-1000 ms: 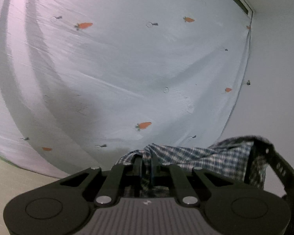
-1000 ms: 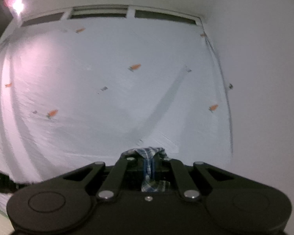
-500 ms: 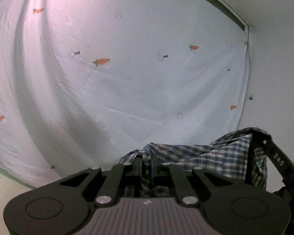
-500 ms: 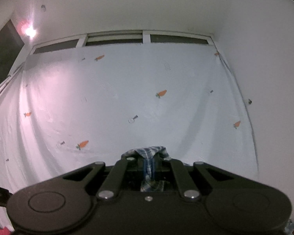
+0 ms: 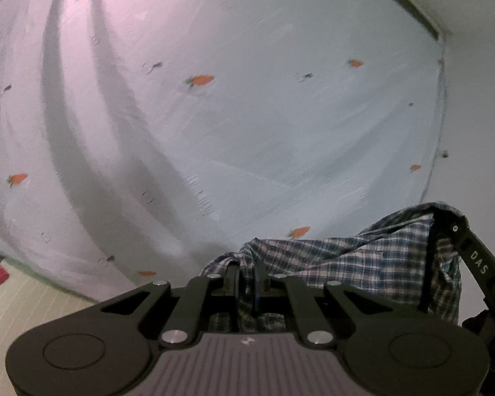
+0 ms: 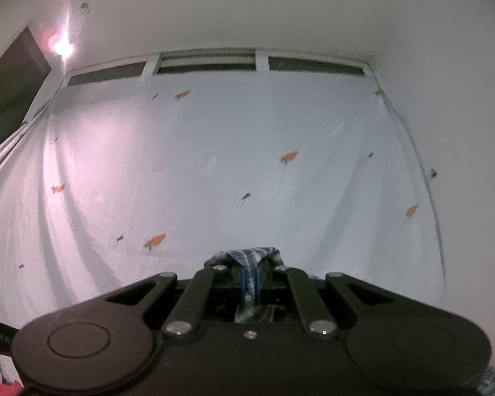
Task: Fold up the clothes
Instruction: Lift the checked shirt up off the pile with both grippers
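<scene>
A blue-and-white plaid garment (image 5: 353, 264) is held up off the sheet between my two grippers. My left gripper (image 5: 247, 280) is shut on one bunched edge of it, and the cloth stretches rightward to the other gripper's black finger (image 5: 475, 257). In the right wrist view my right gripper (image 6: 250, 280) is shut on a small fold of the same plaid garment (image 6: 252, 255), which pokes out above the jaws. Most of the garment hangs out of sight below both cameras.
A white sheet printed with small orange carrots (image 5: 247, 125) spreads out ahead, with long creases on its left. White walls (image 6: 462, 99) rise behind and to the right. A narrow window strip (image 6: 208, 66) and a bright lamp (image 6: 62, 46) sit above. Pale floor (image 5: 33, 310) lies lower left.
Both grippers have tilted upward while keeping the garment clamped. The right view now takes in more wall and ceiling, and the sheet has slid lower in both views.
</scene>
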Available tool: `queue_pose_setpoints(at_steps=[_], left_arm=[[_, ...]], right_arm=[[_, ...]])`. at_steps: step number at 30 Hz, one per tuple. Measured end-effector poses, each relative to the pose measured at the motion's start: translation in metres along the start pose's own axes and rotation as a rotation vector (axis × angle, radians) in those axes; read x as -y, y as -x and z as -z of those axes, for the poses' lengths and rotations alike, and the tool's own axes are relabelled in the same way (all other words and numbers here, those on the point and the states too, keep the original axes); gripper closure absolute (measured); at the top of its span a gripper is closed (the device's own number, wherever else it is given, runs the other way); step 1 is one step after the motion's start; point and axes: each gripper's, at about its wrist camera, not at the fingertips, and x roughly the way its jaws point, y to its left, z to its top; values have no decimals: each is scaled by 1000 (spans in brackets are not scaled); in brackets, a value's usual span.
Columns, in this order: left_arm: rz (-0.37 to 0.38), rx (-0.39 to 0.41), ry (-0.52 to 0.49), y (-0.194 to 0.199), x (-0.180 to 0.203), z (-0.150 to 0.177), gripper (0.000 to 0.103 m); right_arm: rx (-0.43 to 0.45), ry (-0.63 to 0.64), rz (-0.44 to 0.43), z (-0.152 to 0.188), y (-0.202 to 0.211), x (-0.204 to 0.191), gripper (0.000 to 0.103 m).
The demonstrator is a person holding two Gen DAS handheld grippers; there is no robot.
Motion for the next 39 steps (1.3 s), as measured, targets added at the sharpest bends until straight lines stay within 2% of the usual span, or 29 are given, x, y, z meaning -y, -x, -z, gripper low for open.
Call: queue_pose_setpoints(at_steps=[5,10,17,18,19,21,22,23,24,25,26,27,29,33,39], left_arm=[[-55,-48,46,-22,-28,6,94],[-145,-101,100,-54,-69,13,93],[-288,-225,188,-123,-144,33,93],[-316,-246,191,-135,-156,39,92],[-349,-271,197,-146,-169,46,86],[-398,-319,210,-166,-195,59,83],[-416,-341,216,-174,-208,66,80],[-436,-361,223,-178,-219,72,78],[-457,-379,229,-182,-229,79,73],[-481,-392,227,-183,-238,85,66],[-495,-404,222,-183,-244,90,61],[-509,-415,217,-184,-250,96,53],[-517,-454,210,-185,-258,107,46],[-488,-571,188,-188,-259,132,45],[-328,-683,81,-198,-231,155,34]], right_arm=[[-71,0,-46,22,-23,-12,97],[-166,-25,-123,55,-63,-31,97],[-380,-28,-208,136,-140,-74,96],[-416,-28,-217,151,-151,-80,94],[-470,-21,-221,167,-163,-86,92],[-600,-10,-212,204,-187,-98,73],[-634,-5,-199,216,-191,-100,68],[-663,-1,-185,227,-193,-102,57],[-692,3,-171,238,-196,-104,44],[-721,8,-157,249,-199,-106,37],[-732,11,-144,253,-196,-104,24],[-740,14,-131,257,-194,-102,17],[-778,30,-94,264,-187,-93,16],[-877,38,6,282,-161,-71,14],[-1036,24,169,309,-109,-35,13]])
